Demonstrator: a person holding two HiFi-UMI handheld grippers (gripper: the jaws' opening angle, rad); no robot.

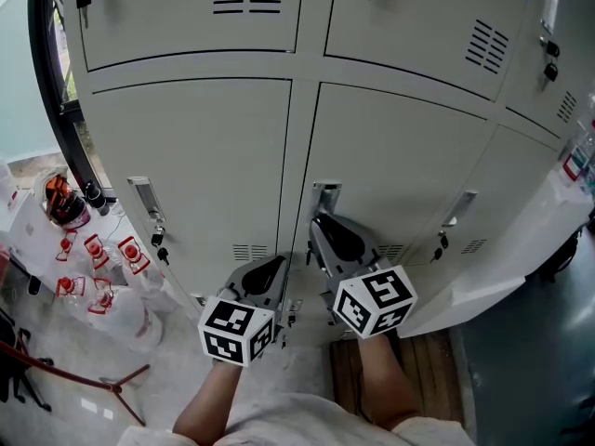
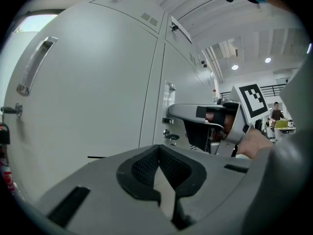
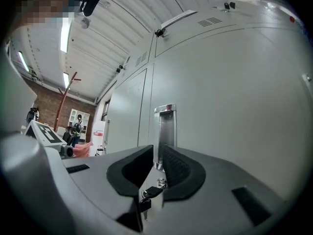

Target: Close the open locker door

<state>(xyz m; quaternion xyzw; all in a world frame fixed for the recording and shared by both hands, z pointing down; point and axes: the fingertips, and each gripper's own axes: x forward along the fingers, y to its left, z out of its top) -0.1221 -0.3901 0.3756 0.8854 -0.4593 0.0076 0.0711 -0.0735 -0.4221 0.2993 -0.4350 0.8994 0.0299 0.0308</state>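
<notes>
The grey locker door in the lower middle carries a chrome recessed handle on its left edge. My right gripper reaches up to that handle. Its pads flank the strip just below the handle and press on it. A small key hangs in the lock underneath. The door looks nearly in line with its neighbours. My left gripper hovers beside the right one, close to the left-hand door. It is shut with nothing between its pads.
The left-hand door has its own handle and key. Clear bags with red labels lie on the floor at left, near a black post and red tripod legs. A wooden board lies under my right arm.
</notes>
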